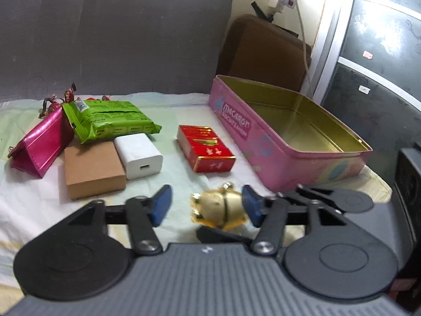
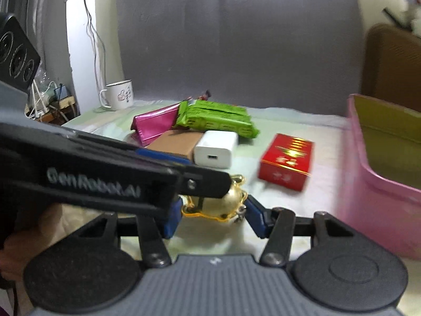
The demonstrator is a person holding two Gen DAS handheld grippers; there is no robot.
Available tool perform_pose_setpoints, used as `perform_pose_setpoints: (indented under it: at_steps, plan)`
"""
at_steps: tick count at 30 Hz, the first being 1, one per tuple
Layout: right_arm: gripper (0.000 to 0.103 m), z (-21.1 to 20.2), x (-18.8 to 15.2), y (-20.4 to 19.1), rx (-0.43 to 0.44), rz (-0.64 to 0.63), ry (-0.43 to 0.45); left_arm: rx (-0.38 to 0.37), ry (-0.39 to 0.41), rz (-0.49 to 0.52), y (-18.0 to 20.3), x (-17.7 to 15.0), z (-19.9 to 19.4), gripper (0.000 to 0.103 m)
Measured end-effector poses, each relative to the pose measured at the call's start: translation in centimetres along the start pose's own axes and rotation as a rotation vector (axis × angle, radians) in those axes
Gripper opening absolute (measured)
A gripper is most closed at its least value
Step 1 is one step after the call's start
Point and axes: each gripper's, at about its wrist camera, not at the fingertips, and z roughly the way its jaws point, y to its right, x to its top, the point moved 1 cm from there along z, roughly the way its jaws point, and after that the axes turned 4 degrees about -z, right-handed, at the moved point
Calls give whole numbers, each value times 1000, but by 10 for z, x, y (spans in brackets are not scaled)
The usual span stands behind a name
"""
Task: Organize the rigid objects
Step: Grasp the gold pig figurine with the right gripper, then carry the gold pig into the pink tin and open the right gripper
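Left tool (image 1: 208, 205): jaws stood apart, straddling the golden figurine (image 1: 215, 208); the right blue pad sat just beside it, while the left pad was clear of it with bare sheet between.
Right tool (image 2: 214, 218): came in from the near right, its blue pads right up against both sides of the figurine's base; I could not tell whether they actually pressed on it, as the picture was blurred and the left tool's finger crossed over one pad.
Golden figurine: sat on the pale sheet (image 1: 184, 110) at the near edge, between both tools, near the front of the red box.
Pink tin (image 1: 276, 158): lay open and empty on the right, gold inside, reaching from the near right toward the far side.
Red box (image 1: 205, 150): lay flat just left of the tin, apart from it.
White charger (image 1: 138, 155): stood further left, touching the brown box (image 1: 92, 168) on its left.
Green packet (image 1: 113, 118): lay behind those two, its near edge resting over them.
Magenta pouch (image 1: 39, 147): lay at the far left, leaning against the green packet.
Mug (image 2: 119, 94): white, stood at the far left corner by the grey backdrop (image 1: 118, 26).
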Motion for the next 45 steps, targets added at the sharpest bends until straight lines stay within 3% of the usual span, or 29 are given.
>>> perform_pose_setpoints:
  at_steps: [5, 7, 8, 14, 18, 21, 24, 28, 31, 34, 38, 41, 45]
  plan:
    - [51, -22, -15, 4, -39, 18, 22, -90, -77, -4, 17, -7, 18, 61]
    - [51, -27, -22, 10, -60, 37, 34, -139, -89, -3, 26, -7, 22, 51]
    - [51, -30, -23, 14, -69, 54, 44, -149, -90, 6, 32, -4, 23, 51]
    - [51, -61, -15, 38, -180, 57, 179, -230, 2, 96, 80, 28, 24, 51]
    - [51, -70, 2, 64, -289, 26, 253, -261, 49, 185, 115, 46, 52, 51]
    - [51, -57, 6, 95, -355, 51, 238, -285, 4, 178, 128, 50, 91, 51]
    - [51, -40, 2, 123, -404, 102, 170, -287, -41, 163, 142, 50, 123, 51]
    - [60, -44, -9, 136, -456, 141, 162, -242, -47, 167, 146, 50, 136, 52]
    - [64, -49, -10, 131, -484, 130, 172, -246, -12, 131, 131, 54, 119, 52]
    - [64, -58, -6, 129, -493, 144, 202, -234, 77, 87, 103, 61, 85, 54]
    - [64, -76, 2, 106, -479, 186, 311, -129, 165, 36, 43, 48, 32, 56]
    - [62, -72, 11, 77, -361, 163, 336, 5, 181, -24, -10, 27, 4, 56]
    - [56, -25, 28, 28, -117, 88, 192, 160, 125, -184, -85, 9, -13, 56]
